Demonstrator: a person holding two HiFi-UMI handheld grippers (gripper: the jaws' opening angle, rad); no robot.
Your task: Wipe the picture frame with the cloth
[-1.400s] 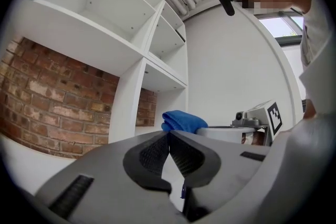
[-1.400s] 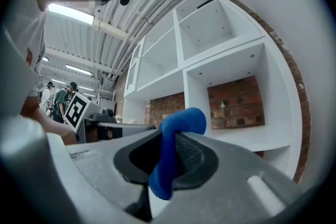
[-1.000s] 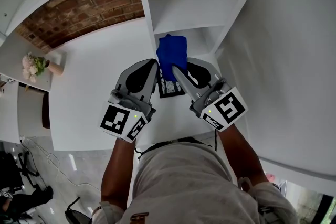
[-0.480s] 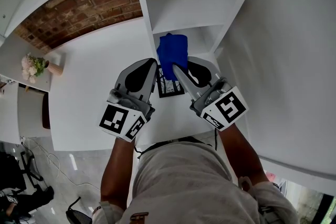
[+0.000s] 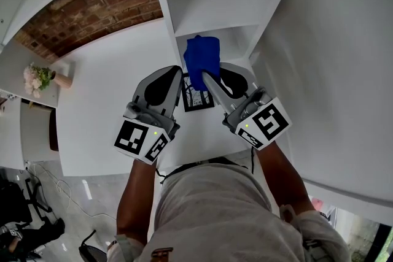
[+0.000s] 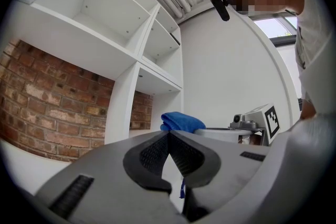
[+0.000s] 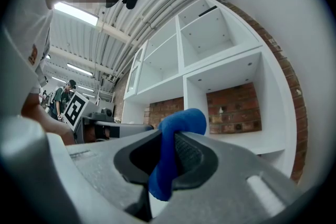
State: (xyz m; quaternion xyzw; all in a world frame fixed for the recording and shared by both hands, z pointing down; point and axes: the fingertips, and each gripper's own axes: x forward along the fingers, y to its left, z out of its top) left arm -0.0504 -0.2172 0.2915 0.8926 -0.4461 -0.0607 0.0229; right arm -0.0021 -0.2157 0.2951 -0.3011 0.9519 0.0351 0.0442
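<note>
Jaws on the left gripper [image 6: 169, 135] are pressed together with nothing between them. The right gripper [image 7: 169, 139] is clamped on the blue cloth [image 7: 181, 123], which bunches up over the tips and hangs a bit below them too. Looking down from the head view, a person holds both grippers side by side over a white counter [image 5: 104, 101], pointing at a white shelf unit [image 5: 215, 3] backed by a brick wall [image 5: 92, 3]. The picture frame [image 5: 198, 99] sits on the counter between the two grippers, just below the cloth's near edge; can't tell if they actually touch. A little bunch of flowers [image 5: 37, 78] sits well off to the left.
</note>
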